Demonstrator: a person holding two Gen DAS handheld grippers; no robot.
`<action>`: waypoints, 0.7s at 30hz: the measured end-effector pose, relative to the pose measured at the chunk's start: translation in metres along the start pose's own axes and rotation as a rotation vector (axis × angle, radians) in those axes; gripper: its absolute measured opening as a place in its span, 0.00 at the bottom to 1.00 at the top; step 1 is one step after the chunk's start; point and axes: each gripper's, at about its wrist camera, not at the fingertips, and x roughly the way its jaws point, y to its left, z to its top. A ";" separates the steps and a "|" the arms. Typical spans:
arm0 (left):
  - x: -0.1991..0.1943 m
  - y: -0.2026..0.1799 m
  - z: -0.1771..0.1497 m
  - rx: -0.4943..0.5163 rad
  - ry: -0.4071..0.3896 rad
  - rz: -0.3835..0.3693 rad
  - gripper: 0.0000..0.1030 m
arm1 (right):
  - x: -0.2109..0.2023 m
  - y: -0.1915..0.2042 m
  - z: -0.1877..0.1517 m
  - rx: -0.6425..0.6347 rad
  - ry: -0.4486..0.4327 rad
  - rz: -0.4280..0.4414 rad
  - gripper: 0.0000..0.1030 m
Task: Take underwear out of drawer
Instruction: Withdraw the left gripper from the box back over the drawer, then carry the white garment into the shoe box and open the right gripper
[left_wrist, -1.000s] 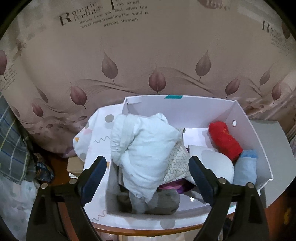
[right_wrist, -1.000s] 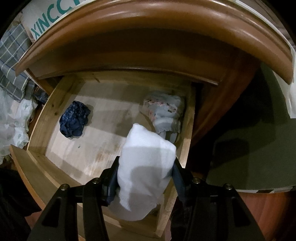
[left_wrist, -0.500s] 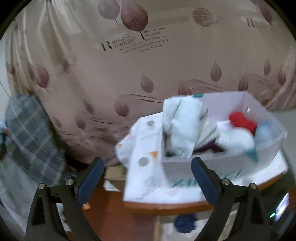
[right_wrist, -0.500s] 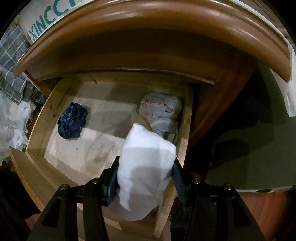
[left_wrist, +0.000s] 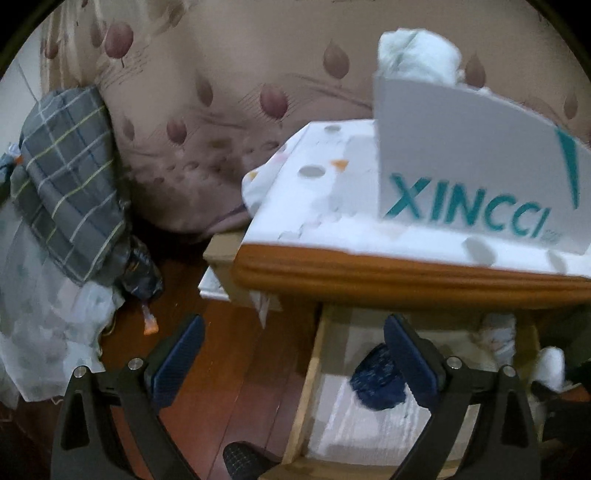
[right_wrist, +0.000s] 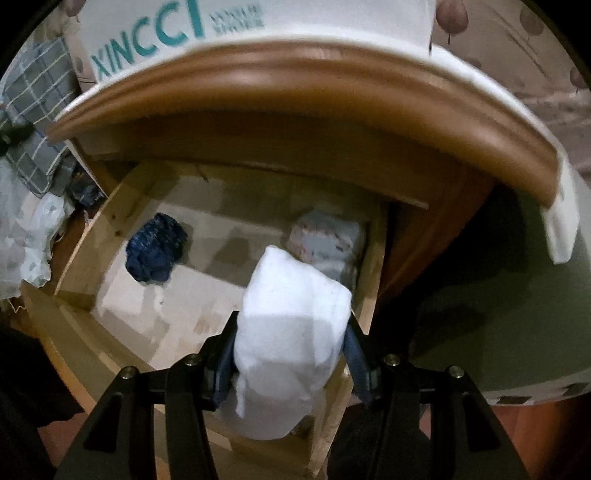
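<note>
My right gripper (right_wrist: 291, 350) is shut on a white rolled underwear (right_wrist: 291, 325) and holds it above the right front of the open wooden drawer (right_wrist: 369, 295). In the drawer lie a dark blue underwear (right_wrist: 155, 251) at the left and a pale patterned one (right_wrist: 325, 243) at the back right. My left gripper (left_wrist: 291, 354) is open and empty, low beside the drawer's left wall (left_wrist: 306, 384); the blue underwear (left_wrist: 376, 376) shows behind its right finger.
A white XINCCI box (left_wrist: 472, 177) full of clothes stands on the nightstand top (left_wrist: 369, 269) above the drawer. A plaid cloth (left_wrist: 70, 184) and plastic bags (left_wrist: 44, 325) lie on the floor to the left. A leaf-print curtain (left_wrist: 221, 92) hangs behind.
My left gripper has dropped from above the white box to the level of the drawer, still open. My right gripper has lifted slightly with the white underwear held.
</note>
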 end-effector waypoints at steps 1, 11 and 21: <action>0.003 0.002 0.000 -0.005 0.005 0.003 0.94 | -0.003 -0.001 0.001 0.023 0.002 0.010 0.51; 0.016 0.011 -0.006 -0.057 0.042 -0.041 0.94 | -0.038 0.000 0.012 0.079 -0.035 -0.008 0.51; 0.022 0.018 -0.005 -0.117 0.072 -0.091 0.94 | -0.123 0.012 0.039 0.019 -0.129 -0.006 0.51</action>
